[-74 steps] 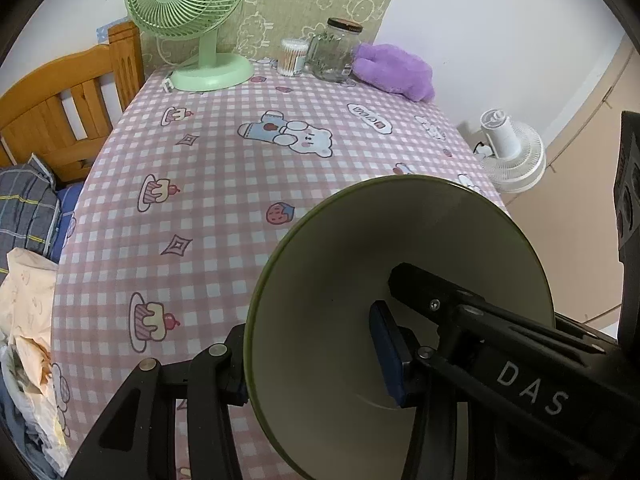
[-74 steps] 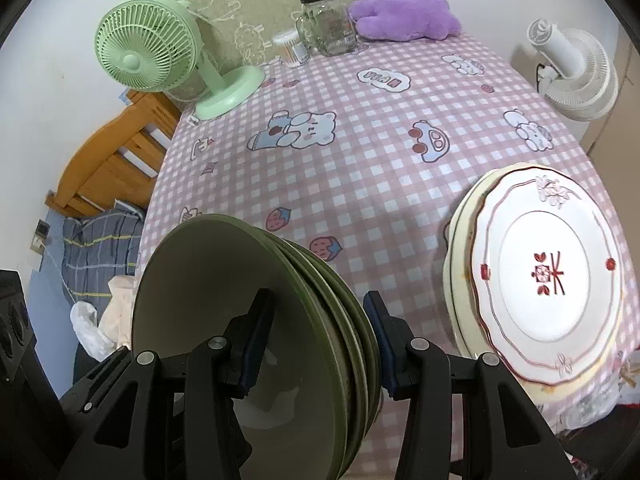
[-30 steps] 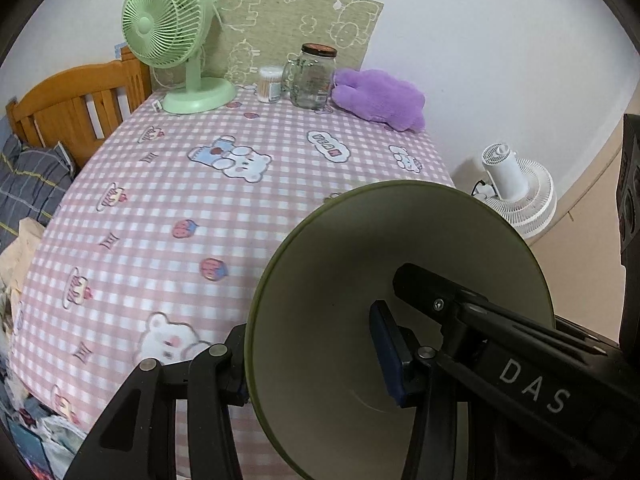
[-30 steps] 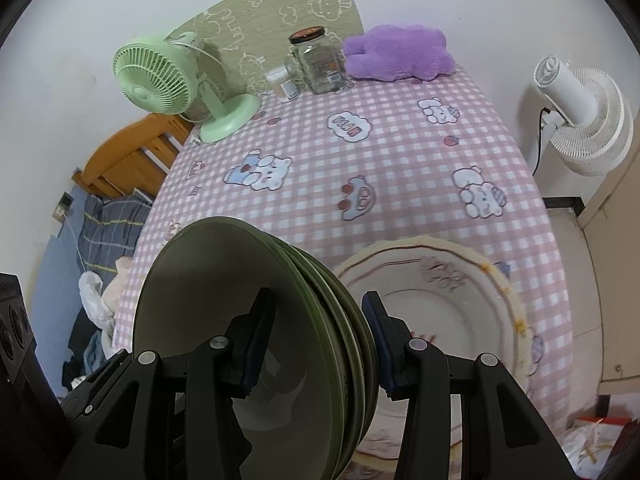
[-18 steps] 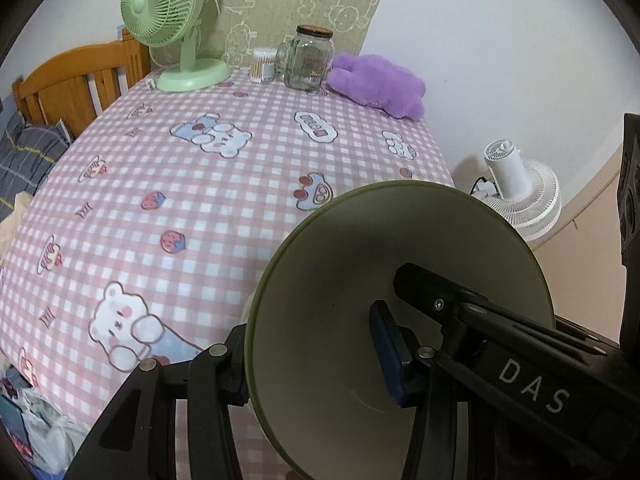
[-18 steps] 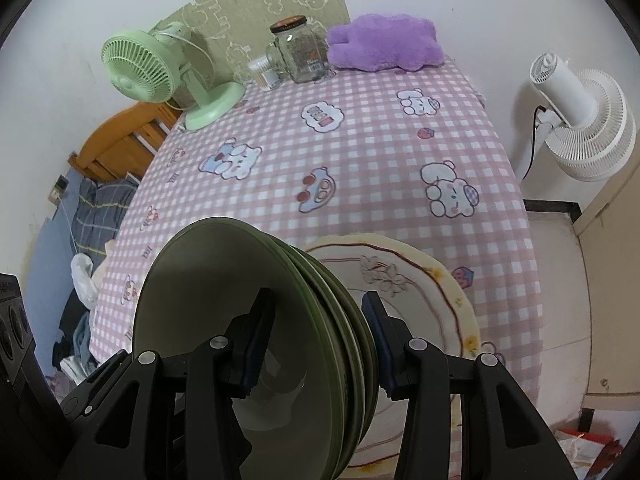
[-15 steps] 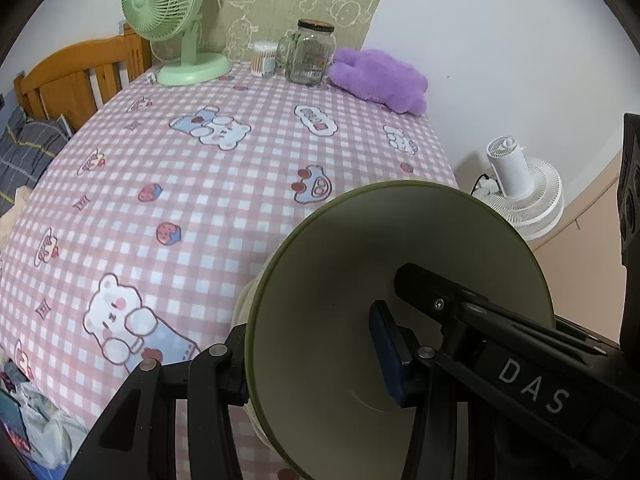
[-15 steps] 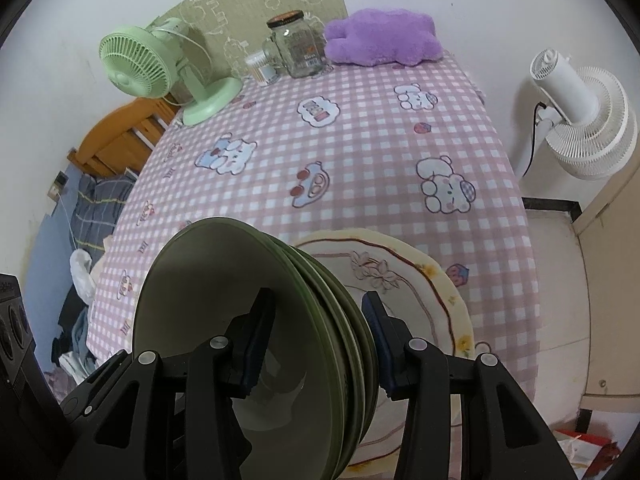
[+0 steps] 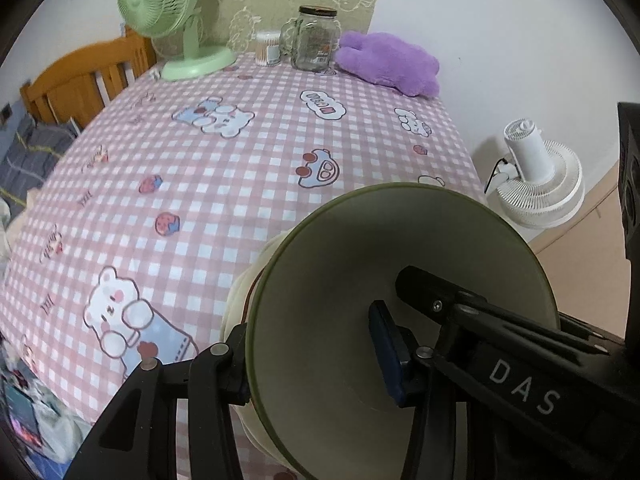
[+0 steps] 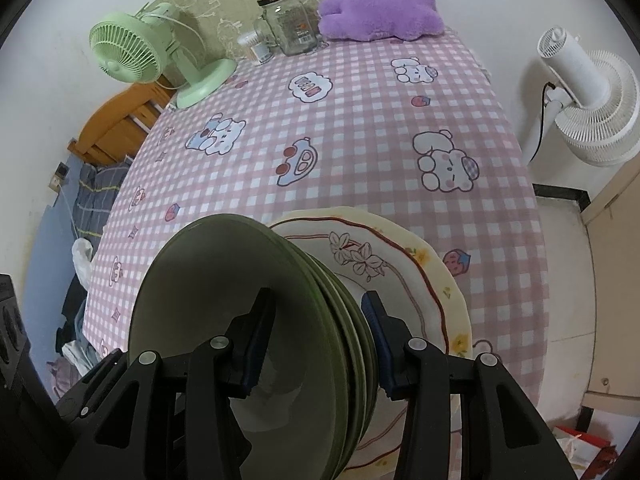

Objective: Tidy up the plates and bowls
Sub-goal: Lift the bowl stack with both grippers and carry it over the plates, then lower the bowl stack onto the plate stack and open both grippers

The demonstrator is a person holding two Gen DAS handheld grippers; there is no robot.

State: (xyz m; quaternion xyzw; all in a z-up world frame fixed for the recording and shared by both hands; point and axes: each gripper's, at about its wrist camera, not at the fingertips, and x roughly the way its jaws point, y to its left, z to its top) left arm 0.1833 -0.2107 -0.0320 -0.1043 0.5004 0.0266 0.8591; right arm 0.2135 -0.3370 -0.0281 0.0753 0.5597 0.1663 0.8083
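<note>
I hold a nested stack of green bowls [image 10: 248, 344] on edge between both tongs: my right tongs [image 10: 316, 344] are clamped across the stack's rims at one side, and my left tongs [image 9: 308, 356] are clamped on its opposite side, one pad inside the innermost bowl. Both sit partly open, set by the stack's thickness. Just beyond and below lies the stack of floral plates [image 10: 400, 280] at the near edge of the pink checked worktop [image 10: 360, 128]. To place well, I should lower both tongs evenly, centre the bowls over the plates, level them, then release together.
</note>
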